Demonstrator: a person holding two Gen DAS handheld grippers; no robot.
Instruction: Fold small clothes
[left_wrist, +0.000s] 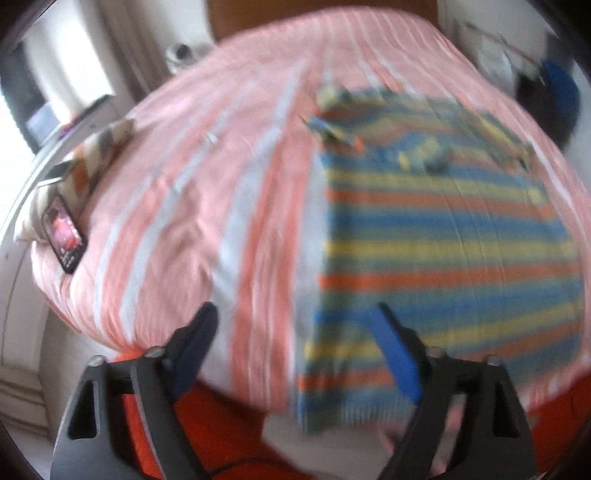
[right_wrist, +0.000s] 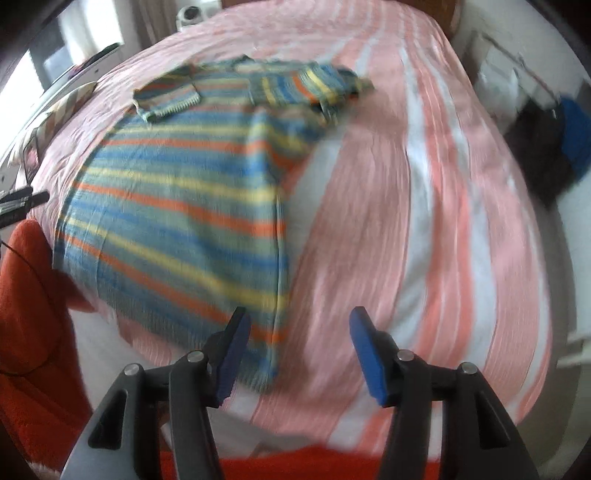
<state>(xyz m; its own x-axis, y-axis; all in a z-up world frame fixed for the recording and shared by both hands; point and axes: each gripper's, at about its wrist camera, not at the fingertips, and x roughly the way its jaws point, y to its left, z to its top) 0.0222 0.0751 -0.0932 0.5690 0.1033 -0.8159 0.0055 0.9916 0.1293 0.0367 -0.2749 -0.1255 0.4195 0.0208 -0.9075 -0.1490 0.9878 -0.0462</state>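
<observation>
A small striped sweater (left_wrist: 443, 229) in blue, yellow and orange lies flat on the bed, both sleeves folded across its far chest part. It also shows in the right wrist view (right_wrist: 177, 206). My left gripper (left_wrist: 295, 314) is open and empty, hovering above the sweater's near left hem corner. My right gripper (right_wrist: 297, 317) is open and empty, just above the sweater's near right hem corner. Both views are motion-blurred.
The bed has a pink and white striped cover (left_wrist: 177, 206). A phone (left_wrist: 64, 236) and a patterned pillow (left_wrist: 92, 158) lie at the bed's left edge. Orange-red fabric (right_wrist: 26, 295) is at the near side. Dark and blue items (right_wrist: 554, 147) stand right of the bed.
</observation>
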